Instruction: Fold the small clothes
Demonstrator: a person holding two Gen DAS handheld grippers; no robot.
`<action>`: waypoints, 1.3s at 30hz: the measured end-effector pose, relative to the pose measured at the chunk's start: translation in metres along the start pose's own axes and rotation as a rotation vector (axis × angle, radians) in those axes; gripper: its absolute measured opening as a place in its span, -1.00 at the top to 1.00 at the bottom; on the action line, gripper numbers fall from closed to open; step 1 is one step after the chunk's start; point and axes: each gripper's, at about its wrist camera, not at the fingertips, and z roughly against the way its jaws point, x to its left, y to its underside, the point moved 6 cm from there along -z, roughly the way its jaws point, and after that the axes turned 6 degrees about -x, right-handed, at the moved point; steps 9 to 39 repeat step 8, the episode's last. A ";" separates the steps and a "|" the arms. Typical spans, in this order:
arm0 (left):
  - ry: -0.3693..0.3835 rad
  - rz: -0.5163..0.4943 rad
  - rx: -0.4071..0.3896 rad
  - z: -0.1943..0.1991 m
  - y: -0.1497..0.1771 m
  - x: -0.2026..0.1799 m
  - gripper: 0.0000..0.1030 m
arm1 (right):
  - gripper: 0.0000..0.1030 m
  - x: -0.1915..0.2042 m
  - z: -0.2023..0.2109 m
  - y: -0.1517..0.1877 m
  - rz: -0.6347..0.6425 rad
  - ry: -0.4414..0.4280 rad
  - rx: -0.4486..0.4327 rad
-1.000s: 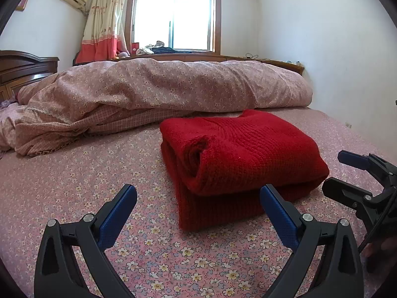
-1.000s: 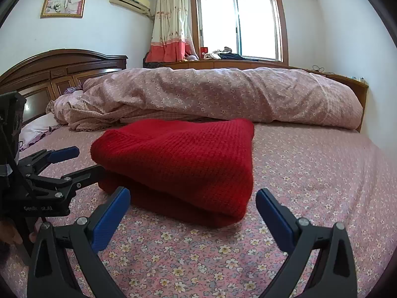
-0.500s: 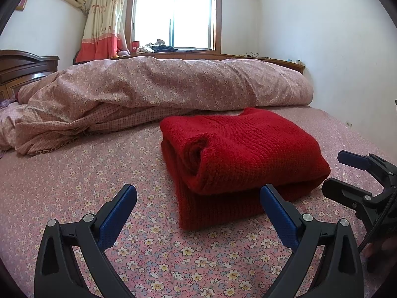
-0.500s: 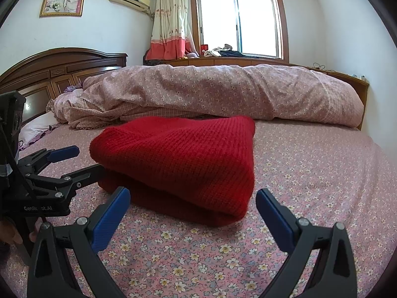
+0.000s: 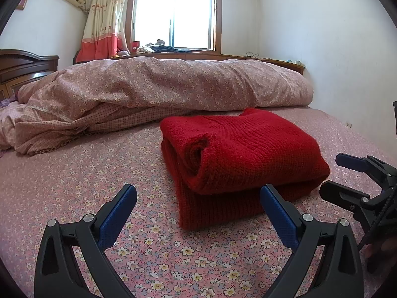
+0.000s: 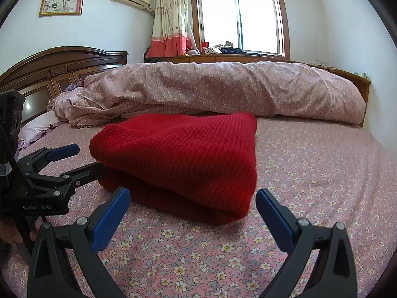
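A red knitted sweater lies folded in a thick stack on the flowered bed sheet. It also shows in the right wrist view. My left gripper is open and empty, just short of the sweater's near left corner; it appears in the right wrist view at the sweater's left side. My right gripper is open and empty, just short of the sweater's near right edge; it appears in the left wrist view at the right.
A rolled pink flowered duvet lies across the bed behind the sweater. A dark wooden headboard stands at the left. A white wall rises beyond the bed's right side. A window ledge holds loose items.
Both wrist views have tilted very slightly; the sweater and both grippers stay where they were, jaws still open.
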 end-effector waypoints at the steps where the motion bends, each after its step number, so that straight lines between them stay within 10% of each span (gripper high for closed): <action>1: -0.001 0.000 0.000 0.000 0.000 0.000 -0.87 | -1.00 0.000 0.000 0.000 0.000 0.000 0.001; 39: -0.001 0.001 0.004 0.000 0.000 0.000 -0.87 | -1.00 -0.003 -0.004 0.001 -0.005 -0.003 0.016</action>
